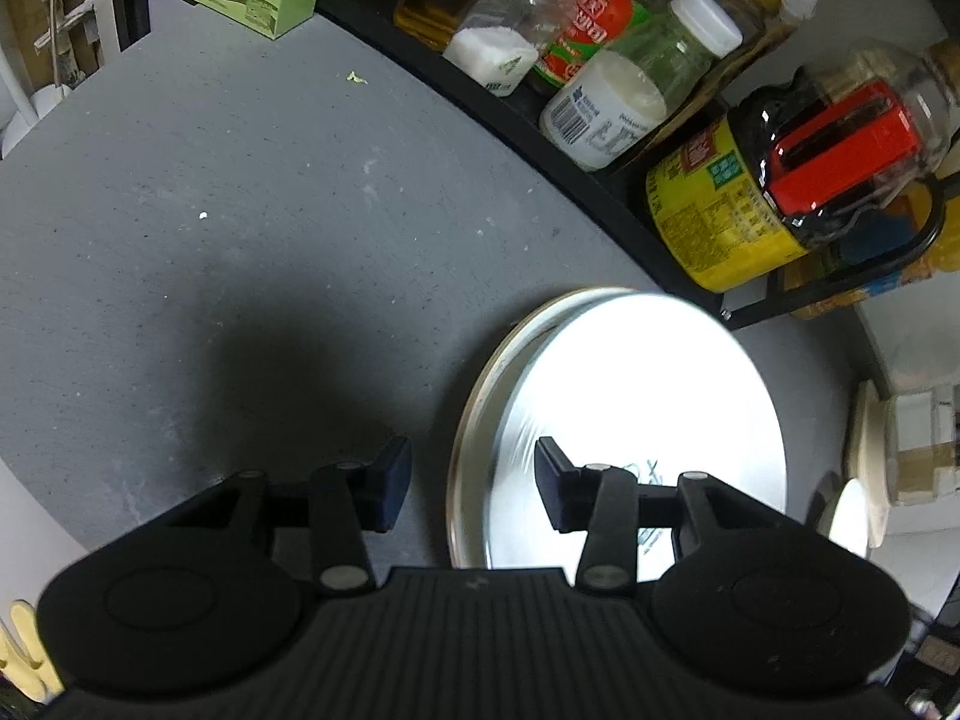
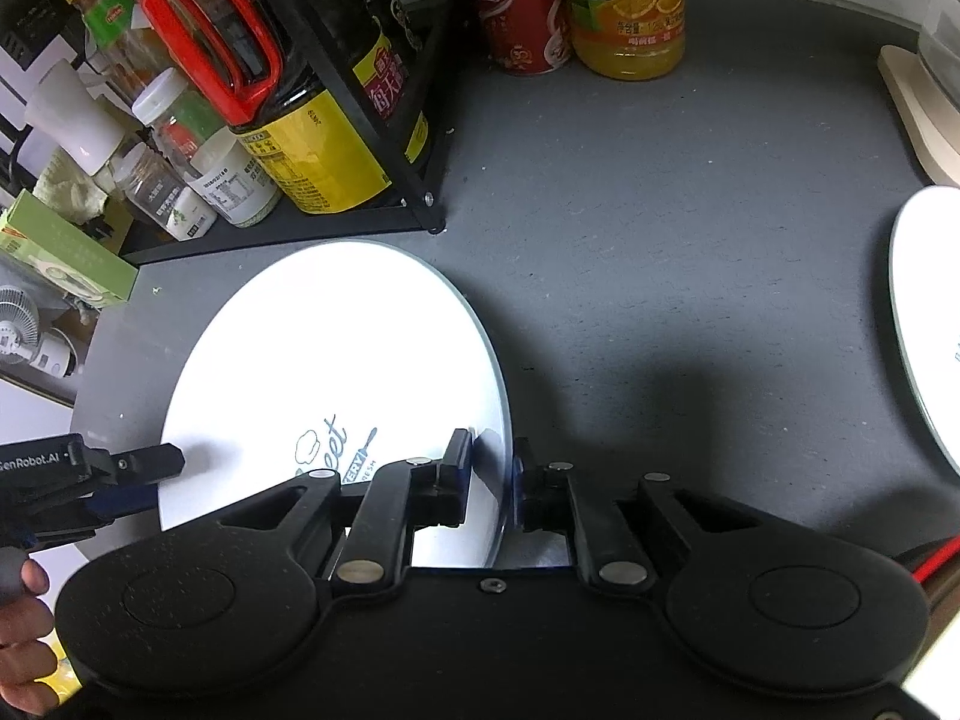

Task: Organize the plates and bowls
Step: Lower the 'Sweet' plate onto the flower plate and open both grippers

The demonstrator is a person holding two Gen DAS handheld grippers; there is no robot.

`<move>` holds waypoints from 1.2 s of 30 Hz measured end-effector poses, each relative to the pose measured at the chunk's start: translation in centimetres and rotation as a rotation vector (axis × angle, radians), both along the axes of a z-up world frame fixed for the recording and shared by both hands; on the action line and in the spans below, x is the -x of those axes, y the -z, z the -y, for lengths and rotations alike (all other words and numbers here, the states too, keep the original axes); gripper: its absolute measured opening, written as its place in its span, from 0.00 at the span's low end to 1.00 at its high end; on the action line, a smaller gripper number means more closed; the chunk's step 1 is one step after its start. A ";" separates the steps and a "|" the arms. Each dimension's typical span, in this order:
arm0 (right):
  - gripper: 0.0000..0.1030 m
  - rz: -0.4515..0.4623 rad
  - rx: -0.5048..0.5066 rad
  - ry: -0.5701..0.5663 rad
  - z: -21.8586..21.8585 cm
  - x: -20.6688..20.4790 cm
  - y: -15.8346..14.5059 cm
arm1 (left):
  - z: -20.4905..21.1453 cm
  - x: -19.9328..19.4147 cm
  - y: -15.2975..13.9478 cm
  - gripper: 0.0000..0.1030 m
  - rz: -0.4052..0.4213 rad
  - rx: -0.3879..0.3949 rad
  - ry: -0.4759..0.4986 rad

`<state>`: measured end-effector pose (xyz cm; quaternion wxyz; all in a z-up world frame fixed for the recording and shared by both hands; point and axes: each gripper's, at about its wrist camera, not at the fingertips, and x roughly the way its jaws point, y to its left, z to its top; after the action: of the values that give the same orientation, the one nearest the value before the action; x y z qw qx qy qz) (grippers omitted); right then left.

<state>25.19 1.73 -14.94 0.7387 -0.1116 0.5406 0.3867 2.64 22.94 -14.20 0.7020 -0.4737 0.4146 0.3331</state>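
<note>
**Plate held at its rim on both sides**

We find the right gripper (image 2: 491, 483) with jaws closed narrow on the white plate's (image 2: 336, 360) near rim. The left gripper (image 1: 473, 483), jaws wide, straddles the opposite rim (contact unclear). The plate sits on the grey surface (image 2: 660, 240); beyond stands the condiment rack (image 2: 384, 138).

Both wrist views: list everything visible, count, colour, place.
printed plate: one, white, before rack
rimmed plate: one, brownish edge, under printed plate
far plate: one, white, counter's right
rack: one, black, back left
soy bottle: one, dark, in rack
juice bottle: one, orange, right of rack
can: one, red, beside juice bottle
box: one, green, left of rack
counter: one, grey, under everything
left tool: one, black, open astride plate rim
right tool: one, black, shut on printed plate
</note>
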 end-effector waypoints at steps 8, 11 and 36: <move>0.14 -0.018 0.010 0.004 -0.5 0.3 0.8 | -0.1 0.7 -0.2 0.13 0.038 -0.009 -0.009; 0.14 -0.019 0.010 0.008 -0.6 0.5 0.8 | -0.2 0.8 -0.2 0.13 0.047 -0.007 -0.012; 0.80 0.037 -0.099 0.060 3.5 0.2 -7.3 | 2.0 -3.2 -6.2 0.48 0.050 -0.084 0.153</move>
<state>24.96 -1.72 -7.69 0.7646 -0.0657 0.5100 0.3884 5.82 20.97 -7.96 0.7547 -0.4189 0.4178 0.2835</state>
